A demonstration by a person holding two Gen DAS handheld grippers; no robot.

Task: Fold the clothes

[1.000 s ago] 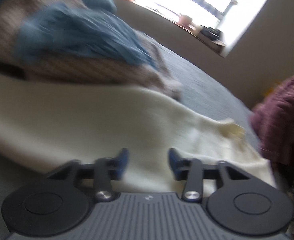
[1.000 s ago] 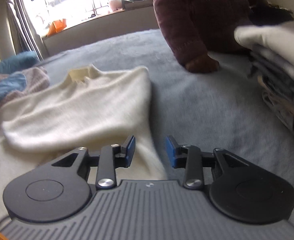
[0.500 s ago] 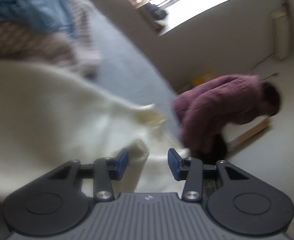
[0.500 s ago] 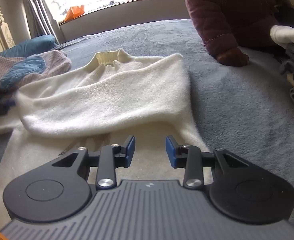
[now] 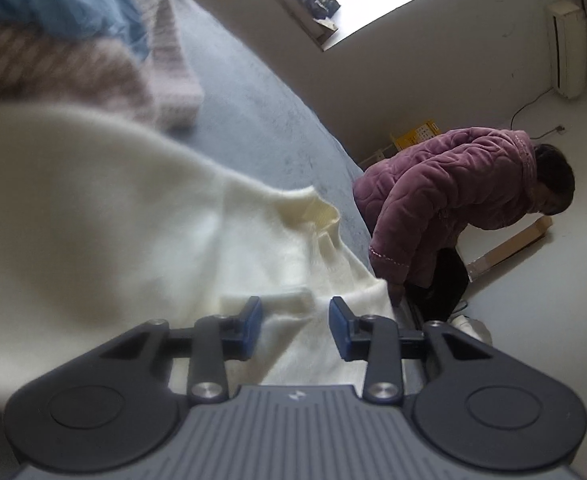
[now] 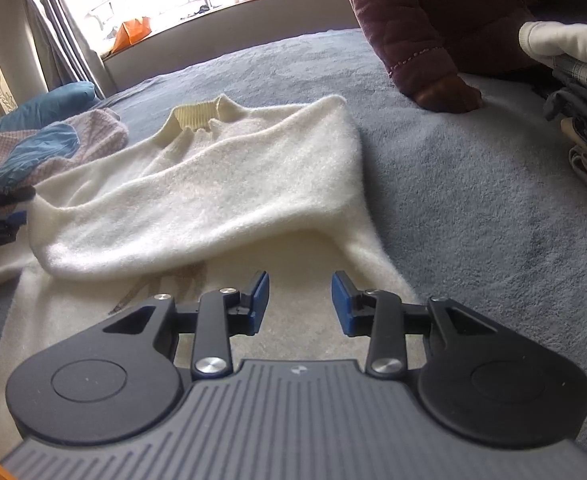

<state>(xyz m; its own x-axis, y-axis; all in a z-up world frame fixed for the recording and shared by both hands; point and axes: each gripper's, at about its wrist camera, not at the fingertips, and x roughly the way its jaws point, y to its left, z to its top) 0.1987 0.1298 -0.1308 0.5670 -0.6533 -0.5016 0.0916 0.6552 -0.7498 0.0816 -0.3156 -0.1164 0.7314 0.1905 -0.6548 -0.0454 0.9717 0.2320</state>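
Observation:
A cream knitted sweater lies on the grey-blue bed, collar at the far end, one sleeve folded across its body. My right gripper hovers open over the sweater's lower part, nothing between its fingers. In the left wrist view the same sweater fills the left and middle, its collar toward the right. My left gripper is open just above the sweater's cloth near its edge. The left gripper's blue tips show at the far left of the right wrist view, beside the folded sleeve.
A pile of blue and pink striped clothes lies at the left by the sweater. A stack of folded clothes stands at the right. A person in a purple quilted jacket leans on the bed's far side. A window sill is behind.
My left gripper has swung to the right along the sweater, from the clothes pile toward the collar and the person. My right gripper has drawn back and leftward over the sweater's lower part.

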